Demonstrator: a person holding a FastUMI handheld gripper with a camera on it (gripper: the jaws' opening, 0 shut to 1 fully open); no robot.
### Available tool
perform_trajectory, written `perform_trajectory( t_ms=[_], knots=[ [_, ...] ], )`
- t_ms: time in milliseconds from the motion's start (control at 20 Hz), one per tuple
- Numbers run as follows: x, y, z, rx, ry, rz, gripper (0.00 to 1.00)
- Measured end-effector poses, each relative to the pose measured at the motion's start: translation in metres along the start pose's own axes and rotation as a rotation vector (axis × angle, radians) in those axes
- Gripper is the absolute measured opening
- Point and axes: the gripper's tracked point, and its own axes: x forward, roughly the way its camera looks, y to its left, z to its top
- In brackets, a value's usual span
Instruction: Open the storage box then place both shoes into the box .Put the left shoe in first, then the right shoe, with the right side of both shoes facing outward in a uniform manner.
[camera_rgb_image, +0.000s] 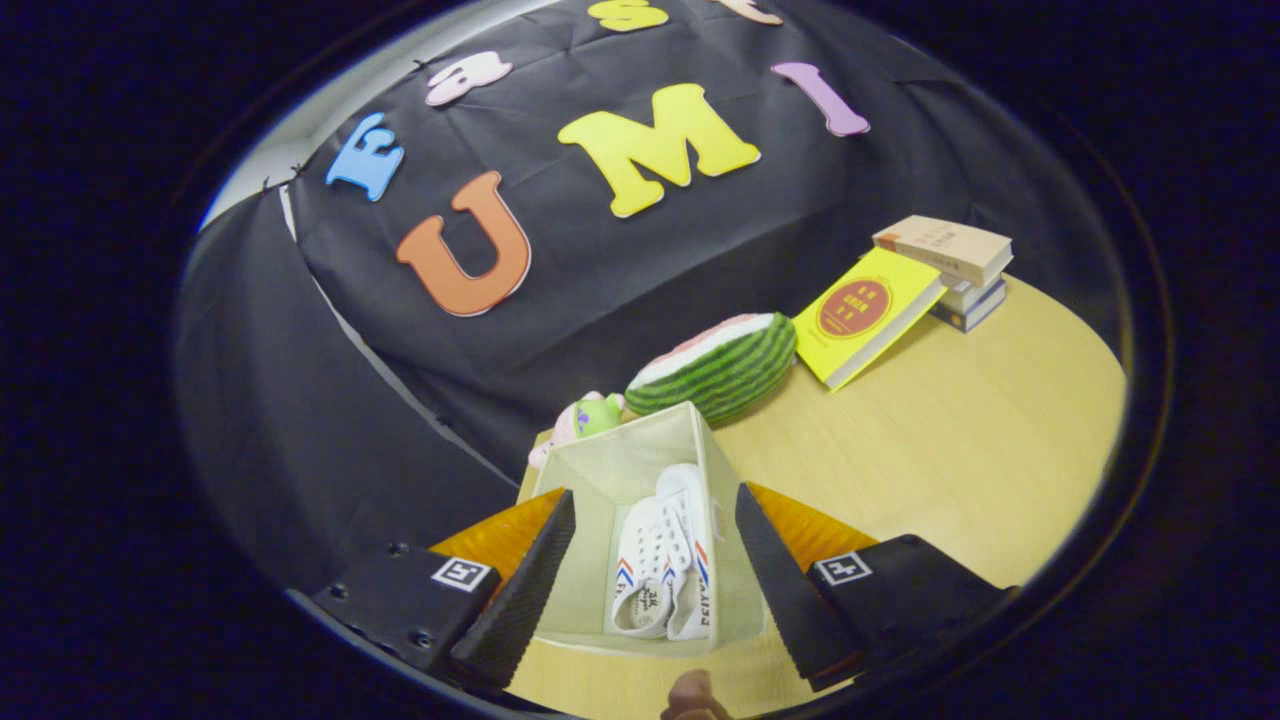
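my claw hangs spread wide over the box, pinching nothing. both shoes stand side by side inside the box, soles down, so packing looks done. watermelon toy just behind the box, books farther back.

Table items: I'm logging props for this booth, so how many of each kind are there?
Box: 1
Shoes: 2, both inside the box, seen between the open gripper fingers
Books: 4, one yellow book leaning on a stack of three
Watermelon plush: 1
Small plush toy: 1
Total: 9
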Motion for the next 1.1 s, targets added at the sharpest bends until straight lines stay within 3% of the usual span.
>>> perform_trajectory(
  t_ms=[400,1100],
  knots=[
    [-0.084,0.001,0.069,-0.214,-0.282,-0.011,1.0],
    [-0.217,-0.046,0.099,-0.519,-0.438,-0.102,1.0]
  ],
)
